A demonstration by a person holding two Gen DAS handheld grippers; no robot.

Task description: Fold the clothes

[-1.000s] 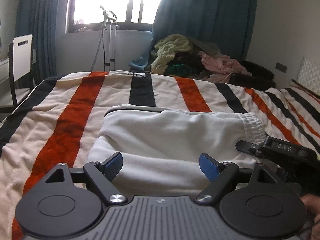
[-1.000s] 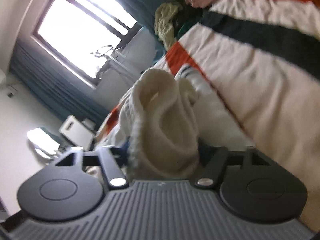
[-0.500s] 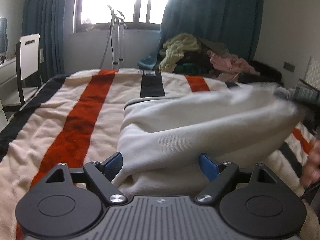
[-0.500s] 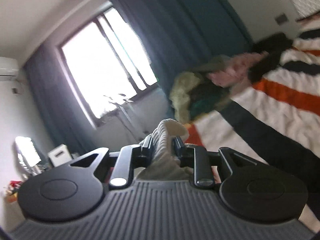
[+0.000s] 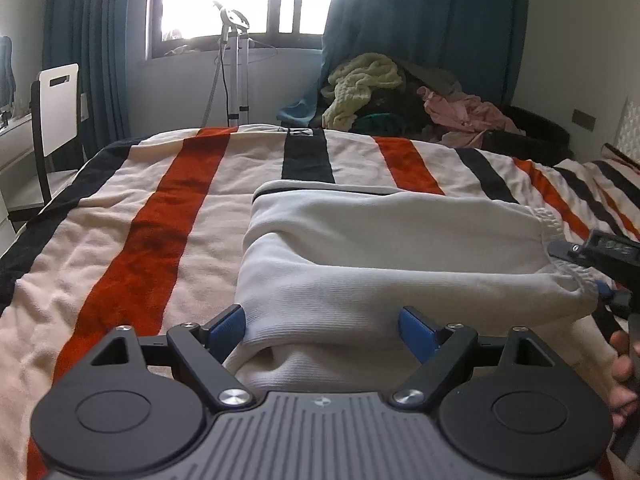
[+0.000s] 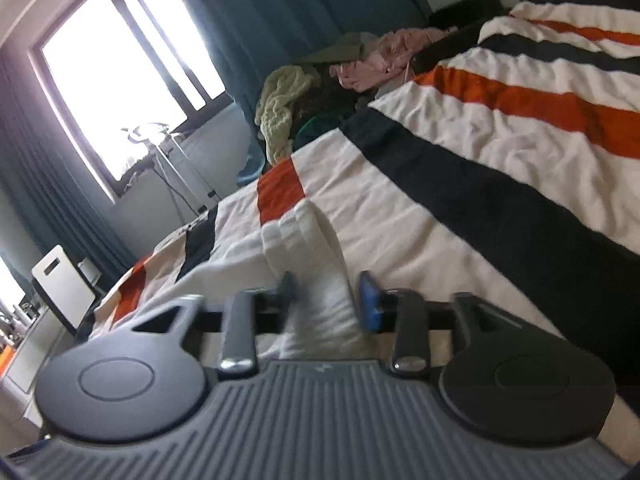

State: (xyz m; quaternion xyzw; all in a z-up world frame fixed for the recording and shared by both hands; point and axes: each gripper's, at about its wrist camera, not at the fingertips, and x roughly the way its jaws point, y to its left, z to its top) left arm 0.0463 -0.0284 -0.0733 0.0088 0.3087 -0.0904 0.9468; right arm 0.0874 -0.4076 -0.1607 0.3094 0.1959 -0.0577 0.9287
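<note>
1. The white garment [image 5: 384, 256] lies folded on the striped bed [image 5: 152, 216], in the centre and lower right of the left wrist view, its ribbed cuff [image 6: 308, 240] at centre in the right wrist view.
2. The step looks like letting go after a fold: back the right claw [image 6: 326, 300] straight off the cuff so the layer is not dragged.
3. The right claw's jaws have just been opening; the cuff sits between them, and the blue pad on the right shows a gap.
4. The left claw [image 5: 320, 326] is spread wide, with the garment's near edge between its pads, unpinched.
5. A clothes pile [image 5: 400, 88] waits at upper right.
</note>
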